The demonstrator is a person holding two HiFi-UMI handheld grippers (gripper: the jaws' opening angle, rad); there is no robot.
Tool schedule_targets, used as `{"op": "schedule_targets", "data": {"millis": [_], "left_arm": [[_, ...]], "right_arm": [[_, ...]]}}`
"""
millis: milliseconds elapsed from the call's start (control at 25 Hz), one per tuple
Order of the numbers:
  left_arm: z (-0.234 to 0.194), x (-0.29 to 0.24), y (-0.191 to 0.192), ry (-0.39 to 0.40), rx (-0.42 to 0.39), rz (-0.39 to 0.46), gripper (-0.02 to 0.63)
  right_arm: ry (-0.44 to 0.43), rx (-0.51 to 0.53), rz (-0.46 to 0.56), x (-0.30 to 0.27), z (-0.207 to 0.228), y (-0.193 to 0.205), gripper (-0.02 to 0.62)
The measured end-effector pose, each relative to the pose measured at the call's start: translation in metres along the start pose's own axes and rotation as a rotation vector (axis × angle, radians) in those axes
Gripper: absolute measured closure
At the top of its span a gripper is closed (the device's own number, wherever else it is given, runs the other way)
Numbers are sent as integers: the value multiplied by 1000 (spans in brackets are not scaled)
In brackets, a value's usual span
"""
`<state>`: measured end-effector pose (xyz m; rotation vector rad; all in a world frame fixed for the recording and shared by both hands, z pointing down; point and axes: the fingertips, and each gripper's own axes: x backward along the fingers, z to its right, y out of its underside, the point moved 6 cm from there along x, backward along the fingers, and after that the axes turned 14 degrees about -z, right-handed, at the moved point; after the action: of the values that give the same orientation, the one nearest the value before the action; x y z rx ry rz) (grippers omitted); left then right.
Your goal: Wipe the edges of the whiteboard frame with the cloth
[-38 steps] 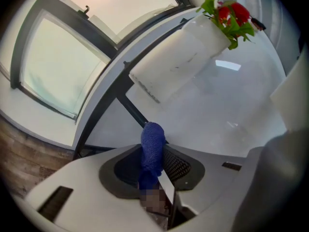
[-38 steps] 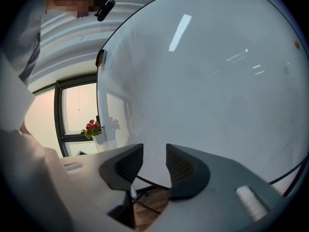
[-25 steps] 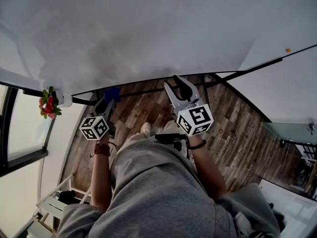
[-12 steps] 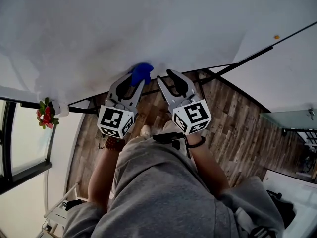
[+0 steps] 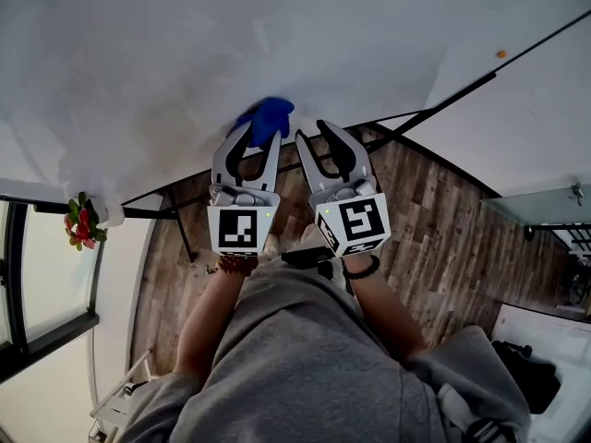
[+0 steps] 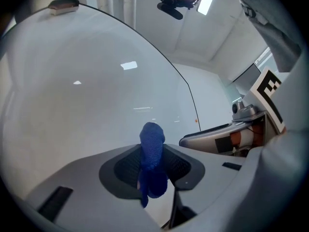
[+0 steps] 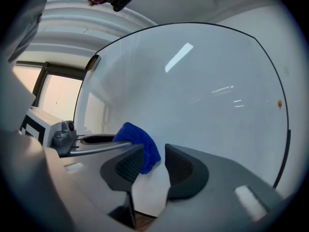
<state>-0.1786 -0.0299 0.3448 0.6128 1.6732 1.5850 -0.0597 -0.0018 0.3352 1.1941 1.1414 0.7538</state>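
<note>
The whiteboard (image 5: 277, 35) fills the top of the head view, its thin black frame (image 5: 443, 104) running along the lower edge. My left gripper (image 5: 257, 141) is shut on a blue cloth (image 5: 268, 118), which it holds up against the board just above the frame. In the left gripper view the cloth (image 6: 151, 141) stands pinched between the dark pads. My right gripper (image 5: 319, 141) is close beside it on the right. Its jaws are closing, with the pads still apart. In the right gripper view the cloth (image 7: 140, 146) shows behind the left pad and only its edge hangs in the gap.
A small orange magnet (image 5: 500, 53) sits on the board at the upper right. A pot of red flowers (image 5: 81, 220) hangs at the left by a window. Wooden floor (image 5: 434, 238) lies below, with a glass surface (image 5: 536, 210) at the right. My grey-clothed legs fill the bottom.
The left gripper rose with the blue cloth from low at the left up to the board's lower edge, next to the right gripper. The right gripper barely moved.
</note>
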Motion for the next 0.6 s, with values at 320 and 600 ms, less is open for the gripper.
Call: {"op": "schedule_targets", "data": {"millis": [320,600], "left_arm": [[6,-6,10,-6,-47,-4,483],[9,-8,25,-20,-47,-17,483]], "right_arm": [[43,-5,-28,2,-2,9,462],[50,16,-66,2,-5,23,506]]}}
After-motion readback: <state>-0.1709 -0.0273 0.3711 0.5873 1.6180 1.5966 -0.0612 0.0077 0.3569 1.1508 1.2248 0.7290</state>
